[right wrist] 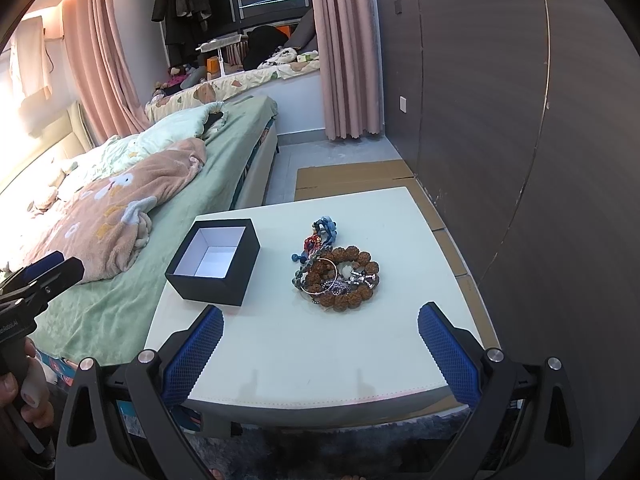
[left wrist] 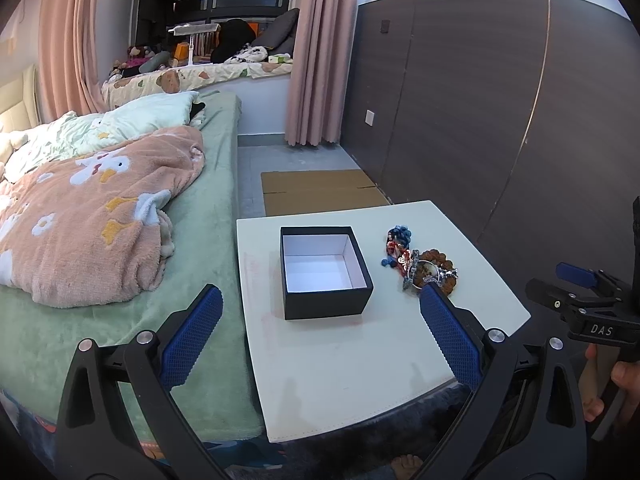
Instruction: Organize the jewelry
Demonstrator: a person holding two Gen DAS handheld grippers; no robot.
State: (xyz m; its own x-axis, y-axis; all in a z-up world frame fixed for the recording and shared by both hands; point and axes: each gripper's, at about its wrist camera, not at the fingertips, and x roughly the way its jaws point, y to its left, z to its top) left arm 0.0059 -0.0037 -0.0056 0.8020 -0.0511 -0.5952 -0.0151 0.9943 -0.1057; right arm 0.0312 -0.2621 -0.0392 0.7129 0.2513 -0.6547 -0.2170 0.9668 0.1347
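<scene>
Beside the bed (left wrist: 120,240): we see a white tabletop (left wrist: 340,368) carrying everything.
Landmark: we take the black box (left wrist: 325,272) with its white lining as our reference; it stands open-topped and holds nothing we can make out.
Jewelry pile (right wrist: 338,270): right of the box on the same tabletop, apart from it, a tangle of pieces touching one another.
Brown bead bracelet (right wrist: 356,280): the pile's nearest part, on the side farthest from the box.
Blue beads (right wrist: 326,229): the pile's far end, about level with the box's back wall.
Left tongs (left wrist: 320,336): we hold them spread wide, gripping nothing, hovering short of the box.
Right tongs (right wrist: 320,344): we hold them spread wide too, gripping nothing, hovering short of the pile, right of the box.
</scene>
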